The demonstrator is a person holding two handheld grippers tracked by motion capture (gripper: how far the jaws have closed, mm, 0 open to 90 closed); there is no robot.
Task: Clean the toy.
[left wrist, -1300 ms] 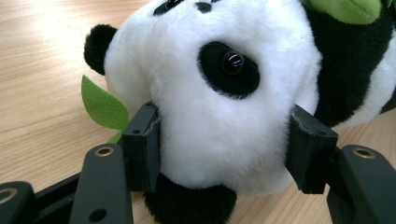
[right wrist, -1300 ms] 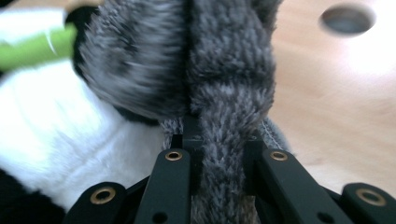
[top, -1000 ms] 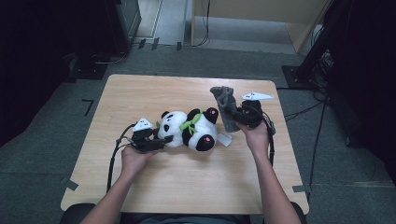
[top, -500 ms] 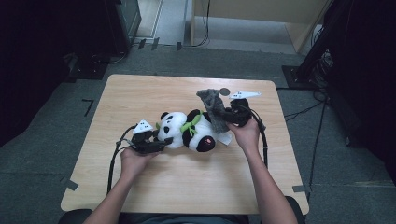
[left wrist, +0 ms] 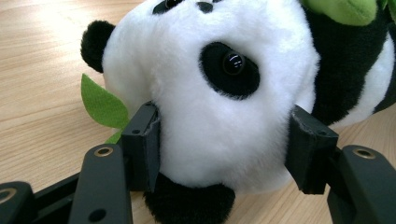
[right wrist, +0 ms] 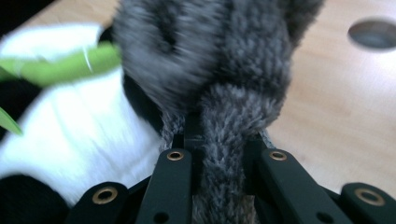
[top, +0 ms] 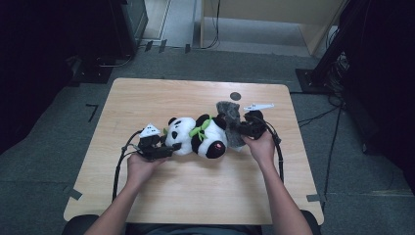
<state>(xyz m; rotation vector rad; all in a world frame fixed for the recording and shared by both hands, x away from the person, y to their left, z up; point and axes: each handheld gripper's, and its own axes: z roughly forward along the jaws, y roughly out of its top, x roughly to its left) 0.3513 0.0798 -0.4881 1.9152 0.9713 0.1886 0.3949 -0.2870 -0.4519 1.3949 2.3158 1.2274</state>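
Mid-table, nearer the far edge, the left gripper (left wrist: 224,154) clamps the soft panda (top: 198,137) by its head; the right gripper (right wrist: 219,149) pinches a limp grey fur piece (top: 230,122), probably a hat, light and squashy.

Panda and grey plush, side by side at mid-bench

The black-and-white panda toy (top: 198,137) lies on its side (green leaf collar at the neck); the fuzzy grey plush (top: 230,120) rests against its rear end, partly raised off the wood.
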